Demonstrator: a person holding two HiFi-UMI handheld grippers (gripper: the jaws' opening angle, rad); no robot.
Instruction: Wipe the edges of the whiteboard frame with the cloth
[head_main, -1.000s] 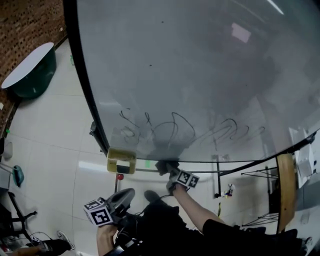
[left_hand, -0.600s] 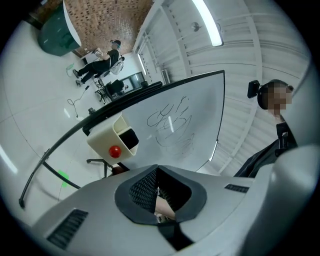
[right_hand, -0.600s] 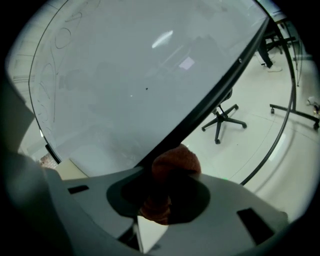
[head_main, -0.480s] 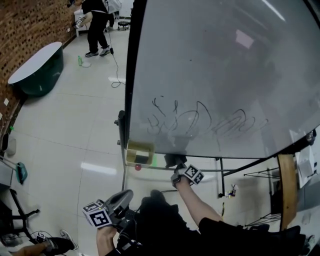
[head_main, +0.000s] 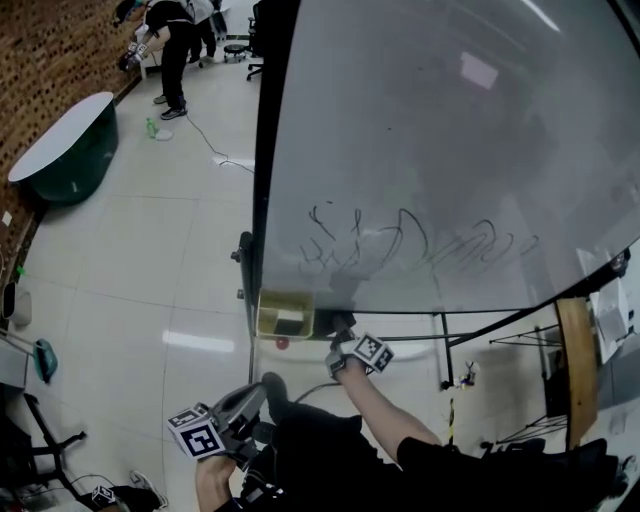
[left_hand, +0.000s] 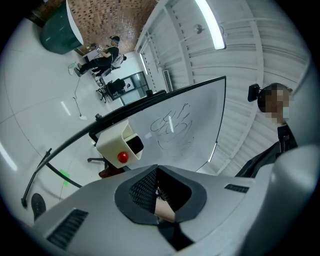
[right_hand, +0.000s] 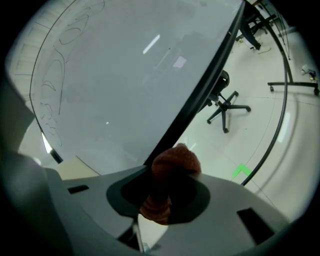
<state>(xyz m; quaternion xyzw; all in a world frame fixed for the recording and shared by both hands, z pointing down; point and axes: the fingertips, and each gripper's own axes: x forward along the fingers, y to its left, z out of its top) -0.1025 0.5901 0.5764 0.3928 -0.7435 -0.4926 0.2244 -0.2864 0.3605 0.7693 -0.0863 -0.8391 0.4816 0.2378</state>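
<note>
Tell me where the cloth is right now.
The cloth is pinched in the right hand-held gripper, low centre in the head view, at the bottom edge of the whiteboard frame, just right of the cream box.

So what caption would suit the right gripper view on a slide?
Right gripper shut on a reddish-brown cloth, held at the whiteboard's black frame.
</note>
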